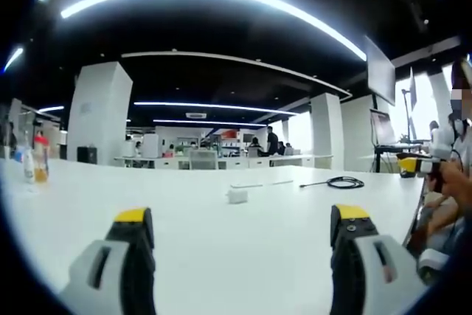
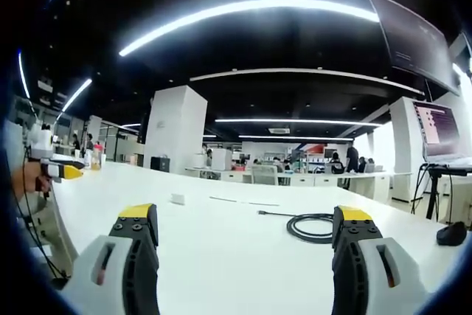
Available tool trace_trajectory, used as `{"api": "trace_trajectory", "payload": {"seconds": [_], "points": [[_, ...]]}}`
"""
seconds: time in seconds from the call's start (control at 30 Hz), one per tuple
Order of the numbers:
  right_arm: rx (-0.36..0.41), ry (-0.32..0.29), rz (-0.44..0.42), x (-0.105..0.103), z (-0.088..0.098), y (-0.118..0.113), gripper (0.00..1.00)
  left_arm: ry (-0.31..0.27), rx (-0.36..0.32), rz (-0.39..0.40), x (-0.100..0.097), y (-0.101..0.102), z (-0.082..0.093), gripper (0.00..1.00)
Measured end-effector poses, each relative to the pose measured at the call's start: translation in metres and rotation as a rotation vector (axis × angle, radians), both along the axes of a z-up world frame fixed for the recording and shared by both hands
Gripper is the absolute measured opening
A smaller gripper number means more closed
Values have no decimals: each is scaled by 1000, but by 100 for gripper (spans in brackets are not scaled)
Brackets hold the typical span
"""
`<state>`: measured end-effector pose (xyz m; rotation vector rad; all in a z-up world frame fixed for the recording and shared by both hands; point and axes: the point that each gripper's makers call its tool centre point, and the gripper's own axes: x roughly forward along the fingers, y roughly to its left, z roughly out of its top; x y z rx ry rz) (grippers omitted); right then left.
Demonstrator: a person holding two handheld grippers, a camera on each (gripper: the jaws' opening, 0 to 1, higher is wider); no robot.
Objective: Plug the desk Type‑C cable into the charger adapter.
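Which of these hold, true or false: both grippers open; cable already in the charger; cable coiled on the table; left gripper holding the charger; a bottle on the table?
1. Both grippers are open. True: the left gripper and the right gripper have their fingers spread with nothing between them.
2. The cable is plugged into the charger. False: the black cable lies apart from the small white charger.
3. The cable lies coiled on the white table. True.
4. The left gripper holds the charger. False: the charger sits on the table ahead of it.
5. A bottle stands on the table. True.
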<state>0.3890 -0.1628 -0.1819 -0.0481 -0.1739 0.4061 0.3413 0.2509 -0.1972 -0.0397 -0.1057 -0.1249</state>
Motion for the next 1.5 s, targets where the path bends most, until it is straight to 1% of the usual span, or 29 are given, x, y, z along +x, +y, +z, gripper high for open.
{"api": "trace_trajectory", "payload": {"seconds": [0.4, 0.57, 0.7, 0.83, 1.1, 1.3, 1.43, 1.5], "points": [[2, 5, 4, 1, -2, 1, 100, 12, 14, -9, 5, -2, -2, 100], [0, 9, 4, 1, -4, 1, 100, 23, 7, -15, 6, -3, -6, 100], [-1, 10, 7, 1, -4, 2, 99, 24, 17, -20, 9, -4, -5, 100], [2, 12, 11, 1, -6, 3, 99, 34, 33, -39, 15, -9, -5, 100], [-2, 18, 14, 1, -8, 4, 99, 35, 47, -62, 26, -15, -3, 99], [-5, 19, 19, 1, -8, 7, 99, 29, 93, -84, 39, -17, 3, 99], [-2, 24, 17, 1, -11, 6, 99, 32, 103, -97, 46, -20, 6, 99], [-3, 29, 16, 1, -12, 6, 99, 34, 118, -106, 50, -22, 6, 99]]}}
